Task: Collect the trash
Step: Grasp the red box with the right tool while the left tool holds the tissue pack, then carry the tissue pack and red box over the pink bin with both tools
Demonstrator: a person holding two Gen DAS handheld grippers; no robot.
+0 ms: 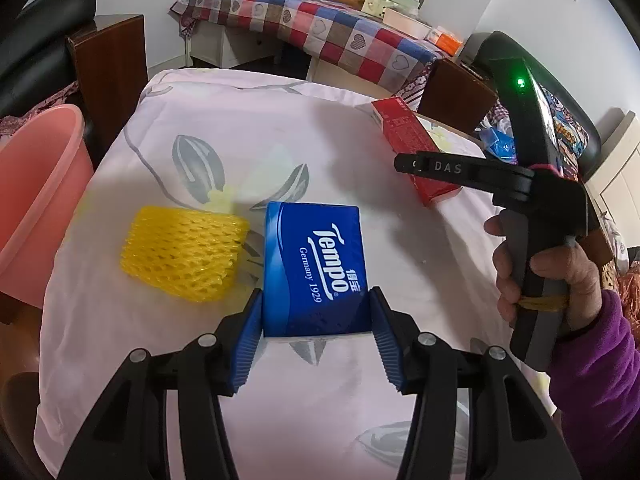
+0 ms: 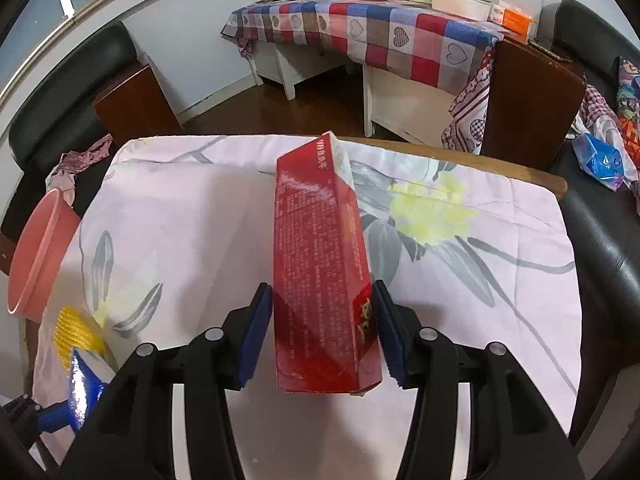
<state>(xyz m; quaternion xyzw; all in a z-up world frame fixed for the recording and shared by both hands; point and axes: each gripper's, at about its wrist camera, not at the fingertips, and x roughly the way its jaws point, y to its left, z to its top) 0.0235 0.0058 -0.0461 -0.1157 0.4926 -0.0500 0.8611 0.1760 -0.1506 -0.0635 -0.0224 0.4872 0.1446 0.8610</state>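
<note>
A blue Tempo tissue pack lies on the floral cloth, and my left gripper is shut on its near end, a blue pad pressed to each side. A yellow foam fruit net lies just left of the pack. A long red carton runs between the pads of my right gripper. The right pad is against the carton, while a gap shows at the left pad, so this gripper is open. In the left wrist view a hand in a purple sleeve holds the right gripper over the red carton.
A pink bucket stands off the table's left edge. The cloth-covered table is ringed by black leather seats and brown wooden cabinets. A checked-cloth table with boxes stands behind. A blue packet lies on the right seat.
</note>
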